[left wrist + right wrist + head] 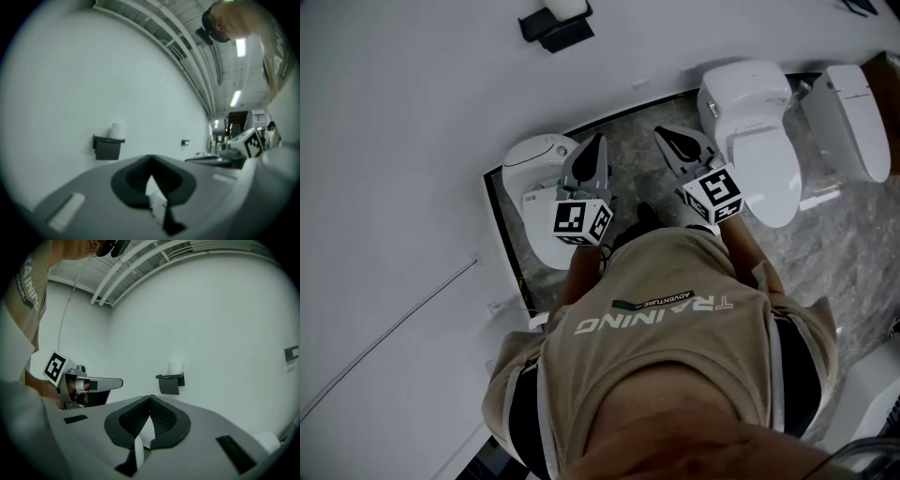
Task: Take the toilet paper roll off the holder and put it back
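My left gripper (pixel 150 158) has its jaws pressed together with nothing between them, and the right gripper (pixel 150 397) is the same: tips meeting, empty. They are side by side at chest height, the right one just off to the left one's right, both aimed at the wall (pixel 70 84).

Straight ahead of both, and well apart from them, is the black holder (pixel 170 383) on that wall. The roll (pixel 176 366) appears to stand upright on top of it, untouched. A toilet (pixel 536 157) sits below the left gripper, between me and the wall.

The way I read it, the reach has not begun. The main risk is arriving with the jaws together: closed tips would nudge the roll instead of taking it. If it is only standing there loose, it would tip off sideways to the floor or toward the toilet. The wide lenses also make the gap ahead hard to judge, so I could overshoot into the holder.
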### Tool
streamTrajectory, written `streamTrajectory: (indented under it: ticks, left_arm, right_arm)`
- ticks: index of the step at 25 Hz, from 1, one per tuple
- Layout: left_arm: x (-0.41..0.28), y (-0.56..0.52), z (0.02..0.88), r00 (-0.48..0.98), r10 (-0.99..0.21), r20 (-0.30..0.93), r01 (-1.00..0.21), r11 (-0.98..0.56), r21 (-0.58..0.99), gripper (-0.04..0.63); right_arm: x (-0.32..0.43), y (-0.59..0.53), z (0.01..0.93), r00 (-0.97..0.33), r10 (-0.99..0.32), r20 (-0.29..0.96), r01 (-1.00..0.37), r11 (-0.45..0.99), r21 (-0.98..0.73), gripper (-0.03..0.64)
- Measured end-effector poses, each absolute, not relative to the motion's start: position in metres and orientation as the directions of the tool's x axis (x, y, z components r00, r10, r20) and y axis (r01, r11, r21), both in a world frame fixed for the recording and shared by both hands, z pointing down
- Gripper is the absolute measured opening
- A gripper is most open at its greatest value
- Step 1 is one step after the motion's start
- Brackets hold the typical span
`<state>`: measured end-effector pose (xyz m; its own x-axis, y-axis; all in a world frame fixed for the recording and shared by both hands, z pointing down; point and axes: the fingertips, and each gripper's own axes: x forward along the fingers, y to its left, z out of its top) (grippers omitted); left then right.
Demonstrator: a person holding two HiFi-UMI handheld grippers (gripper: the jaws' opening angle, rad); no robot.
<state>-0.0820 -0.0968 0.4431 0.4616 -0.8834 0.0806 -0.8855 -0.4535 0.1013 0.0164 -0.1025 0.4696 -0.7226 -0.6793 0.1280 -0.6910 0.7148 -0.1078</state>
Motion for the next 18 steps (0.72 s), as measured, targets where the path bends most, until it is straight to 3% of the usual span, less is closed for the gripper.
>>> streamTrajectory:
  ticks: [9,18]
  left_arm:
    - [-0.133,-0.161,0.459,0.521,-0.847,0.106,-0.852,-0.509,0.127,-0.002]
    - [-0.146,-0.211,0.464,0.494,-0.864,0.1,-0.866,-0.478,0.147,-0.002]
  right_arm:
    - [-0.041,-0.17,0.472,-0.662,-0.729,0.174,-0.749,0.654,-0.108,0.012]
    - [-0.059,-0.223,0.476,-0.702,-0.684,0.199,-0.709,0.698,-0.1,0.012]
